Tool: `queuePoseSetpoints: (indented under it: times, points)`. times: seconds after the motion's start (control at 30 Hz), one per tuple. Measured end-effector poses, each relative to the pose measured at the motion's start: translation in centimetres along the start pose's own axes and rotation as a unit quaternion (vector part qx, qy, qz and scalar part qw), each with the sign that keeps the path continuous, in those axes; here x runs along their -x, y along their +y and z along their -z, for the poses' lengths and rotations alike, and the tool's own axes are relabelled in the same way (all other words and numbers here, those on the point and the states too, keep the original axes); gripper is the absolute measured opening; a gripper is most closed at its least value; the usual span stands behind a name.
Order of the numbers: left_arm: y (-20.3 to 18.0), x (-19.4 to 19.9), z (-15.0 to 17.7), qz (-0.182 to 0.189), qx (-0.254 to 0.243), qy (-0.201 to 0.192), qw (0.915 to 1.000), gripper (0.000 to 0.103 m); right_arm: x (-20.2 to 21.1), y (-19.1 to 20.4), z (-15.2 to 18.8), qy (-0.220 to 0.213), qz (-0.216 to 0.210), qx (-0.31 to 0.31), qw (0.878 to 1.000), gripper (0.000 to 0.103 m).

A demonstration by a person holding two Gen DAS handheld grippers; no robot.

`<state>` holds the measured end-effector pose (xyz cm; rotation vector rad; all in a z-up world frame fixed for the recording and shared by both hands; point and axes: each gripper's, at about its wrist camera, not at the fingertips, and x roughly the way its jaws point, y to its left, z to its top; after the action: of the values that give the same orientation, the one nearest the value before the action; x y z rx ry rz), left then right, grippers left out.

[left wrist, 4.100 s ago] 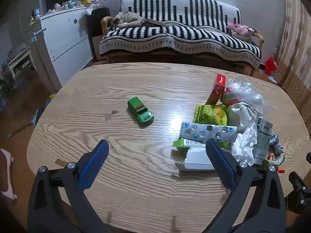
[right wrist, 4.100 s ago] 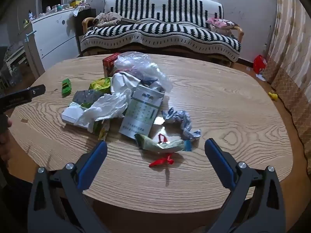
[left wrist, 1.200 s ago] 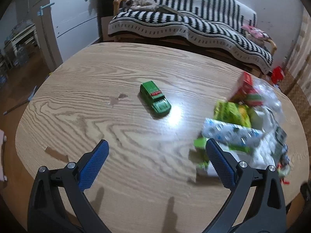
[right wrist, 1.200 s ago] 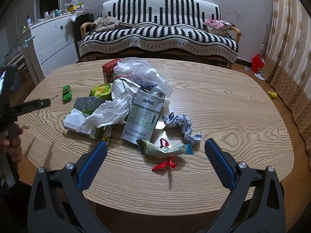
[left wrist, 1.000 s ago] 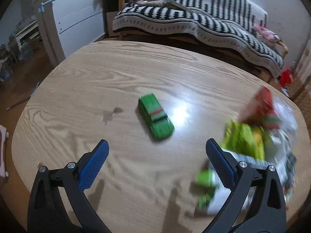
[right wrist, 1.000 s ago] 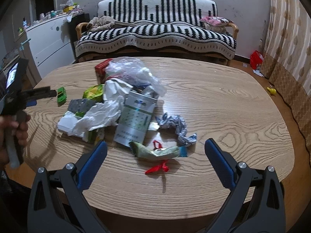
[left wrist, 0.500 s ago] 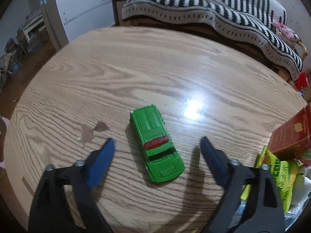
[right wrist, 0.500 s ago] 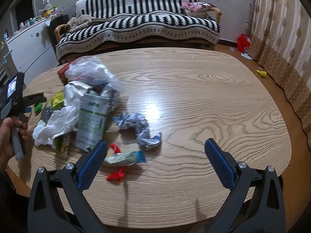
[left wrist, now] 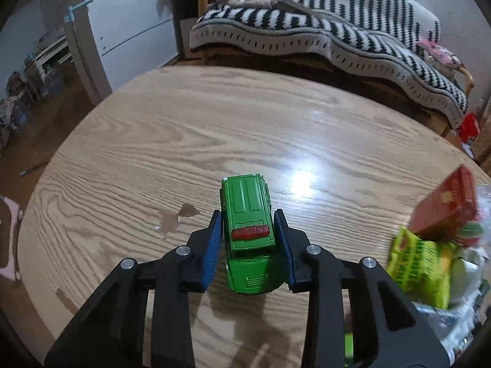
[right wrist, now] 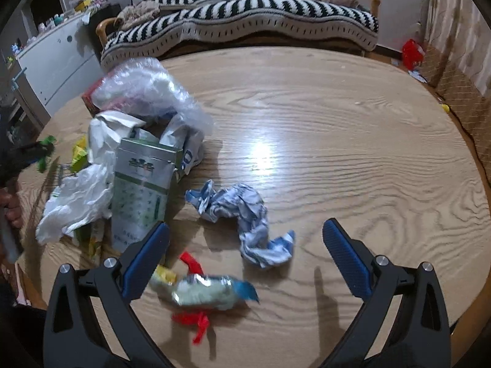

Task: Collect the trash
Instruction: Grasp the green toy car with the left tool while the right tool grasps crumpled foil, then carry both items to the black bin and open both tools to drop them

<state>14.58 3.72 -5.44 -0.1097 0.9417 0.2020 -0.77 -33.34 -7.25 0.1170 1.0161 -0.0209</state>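
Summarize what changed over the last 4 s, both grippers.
The left gripper swung away from the trash pile, came down on the green toy car and narrowed its fingers to either side of it; actual contact is unclear. The right gripper moved in toward the crumpled blue-white wrapper, still wide open. Car and trash pile have not shifted on the table.

Both wrist views low over one table (left wrist: 214,128), sofa-facing.
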Motion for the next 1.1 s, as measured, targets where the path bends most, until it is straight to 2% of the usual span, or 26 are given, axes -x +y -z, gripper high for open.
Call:
queuePoseSetpoints:
  times: [0.13, 0.23, 0.27, 0.3, 0.5, 0.7, 0.8, 0.9, 1.03, 1.1]
  points:
    - [-0.2, 2.9, 0.9, 0.014, -0.017, -0.030, 0.9993, 0.034, -1.9, 0.1, -0.7, 0.017, 0.003, -0.008, 1.000, 0.085]
    - [-0.9, 4.7, 1.4, 0.045, -0.018, -0.031, 0.9983, 0.034, -2.9, -0.2, -0.9, 0.019, 0.004, -0.011, 1.000, 0.071]
    - [-1.2, 5.3, 1.5, 0.054, -0.018, -0.033, 0.9978, 0.034, -3.0, -0.2, -0.9, 0.017, 0.008, -0.007, 1.000, 0.060]
    - [-1.7, 5.9, 1.6, 0.062, -0.019, -0.035, 0.9972, 0.034, -3.0, -0.1, -0.9, 0.013, 0.016, -0.001, 1.000, 0.042]
    - [-5.8, 8.1, 3.2, 0.103, -0.047, -0.045, 0.9925, 0.034, -1.0, -1.4, -0.7, -0.015, 0.024, -0.006, 1.000, 0.038]
    - [-12.3, 10.1, 5.9, 0.153, -0.117, -0.044, 0.9803, 0.034, 5.7, -8.0, 0.1, -0.081, 0.045, -0.063, 0.994, 0.038]
    - [-16.6, 11.5, 7.9, 0.189, -0.156, -0.042, 0.9687, 0.034, 8.8, -13.1, 1.6, -0.102, 0.075, -0.106, 0.986, 0.038]
    - [-20.9, 13.3, 10.4, 0.226, -0.197, -0.046, 0.9527, 0.034, 11.4, -18.7, 4.4, -0.111, 0.109, -0.153, 0.976, 0.038]
    - [-28.0, 16.6, 14.1, 0.290, -0.255, -0.050, 0.9211, 0.034, 14.8, -26.0, 8.8, -0.114, 0.147, -0.221, 0.957, 0.038]
    - [-30.8, 17.7, 15.9, 0.314, -0.274, -0.048, 0.9076, 0.034, 16.4, -30.1, 12.0, -0.111, 0.174, -0.259, 0.944, 0.039]
